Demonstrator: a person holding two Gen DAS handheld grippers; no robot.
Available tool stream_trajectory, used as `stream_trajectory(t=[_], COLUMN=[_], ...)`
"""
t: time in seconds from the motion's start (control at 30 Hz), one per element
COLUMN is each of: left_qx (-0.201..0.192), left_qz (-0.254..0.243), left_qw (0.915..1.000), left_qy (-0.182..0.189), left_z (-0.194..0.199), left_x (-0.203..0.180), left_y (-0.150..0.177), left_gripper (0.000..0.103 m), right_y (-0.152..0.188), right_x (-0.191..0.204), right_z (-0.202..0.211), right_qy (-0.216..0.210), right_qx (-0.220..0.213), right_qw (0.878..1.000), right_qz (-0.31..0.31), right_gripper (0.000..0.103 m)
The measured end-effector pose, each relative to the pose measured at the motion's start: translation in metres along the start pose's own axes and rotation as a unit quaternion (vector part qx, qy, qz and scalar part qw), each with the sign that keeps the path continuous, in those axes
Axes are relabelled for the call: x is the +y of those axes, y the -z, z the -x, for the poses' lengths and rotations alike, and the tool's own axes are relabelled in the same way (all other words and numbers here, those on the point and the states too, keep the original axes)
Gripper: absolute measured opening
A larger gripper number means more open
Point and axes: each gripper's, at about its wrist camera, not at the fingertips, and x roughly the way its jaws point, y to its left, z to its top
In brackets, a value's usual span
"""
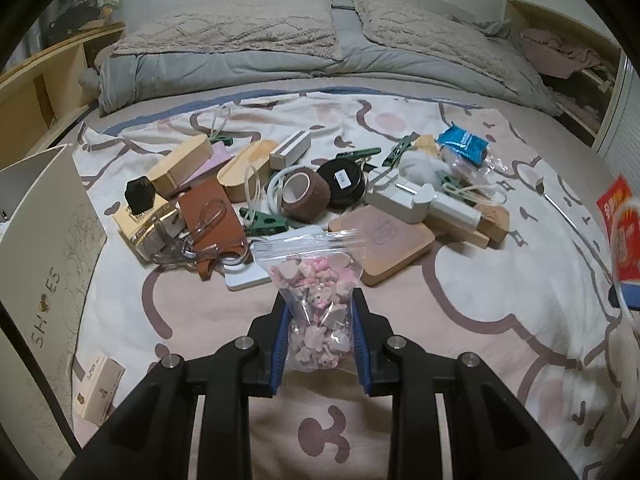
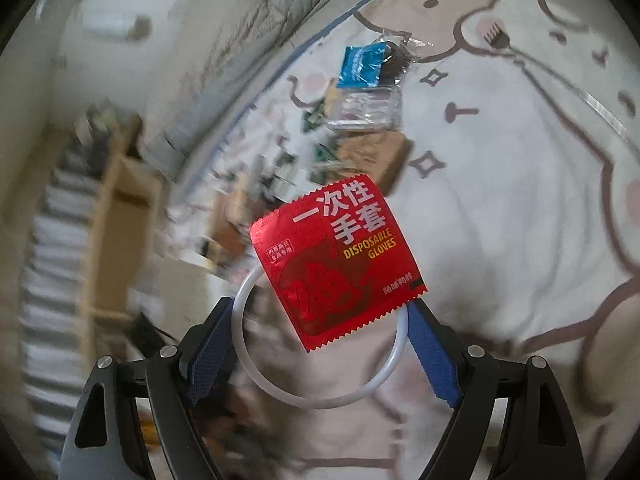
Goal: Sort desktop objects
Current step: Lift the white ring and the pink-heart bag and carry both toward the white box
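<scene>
red foil packet (image 2: 338,264) printed "一次性手套" in white and "disposable gloves" in yellow, with a darker red cartoon figure and zigzag edges; held up in front of the right gripper (image 2: 320,312) over a white plastic ring (image 2: 276,388). ring spanning the gap between the blue-padded fingers (image 2: 434,356), touching both, so pinched across its width; packet's own contact with a pad hidden behind its lower right corner, cannot tell. background in the right wrist view smeared with motion blur, bedspread (image 2: 500,184) and a blue sachet (image 2: 360,66) just readable.

clear zip bag (image 1: 318,300) full of small pink and white charms, squeezed between the blue pads of the left gripper (image 1: 318,312), raised just above the cartoon-patterned bedspread (image 1: 500,300).

beyond the bag, a heap on the bed: brown bandage roll (image 1: 306,194), round black tin (image 1: 342,180), tan leather pouch (image 1: 212,224), green clips (image 1: 266,222), pink-topped wooden coaster (image 1: 382,242), white device (image 1: 416,200), wooden boxes (image 1: 182,164), blue sachet (image 1: 462,142).

at left, a pale cardboard box (image 1: 48,240) lettered "sh_es", one letter replaced by a small dark shape. red packet (image 1: 618,220) also visible at the right edge of the left wrist view. grey duvet and pillows (image 1: 280,40) behind.
</scene>
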Motion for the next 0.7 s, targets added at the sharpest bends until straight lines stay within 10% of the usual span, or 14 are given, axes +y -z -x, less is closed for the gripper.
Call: stream_trajectory(t=[0.37, 0.7], left_qx=[-0.034, -0.052], left_qz=[-0.013, -0.017], left_qw=[0.9993, 0.9985], left_qy=[-0.005, 0.007], left_z=[0.025, 0.047], left_x=[0.001, -0.003], left_y=[-0.012, -0.02], left_gripper=[0.028, 0.028], right_y=[-0.019, -0.014], right_x=[0.008, 0.019], right_z=[0.012, -0.017], right_qy=[-0.125, -0.028], right_qx=[-0.042, -0.011], right_qw=[0.988, 0.999], right_qz=[-0.085, -0.029], right_gripper=[0.085, 0.085])
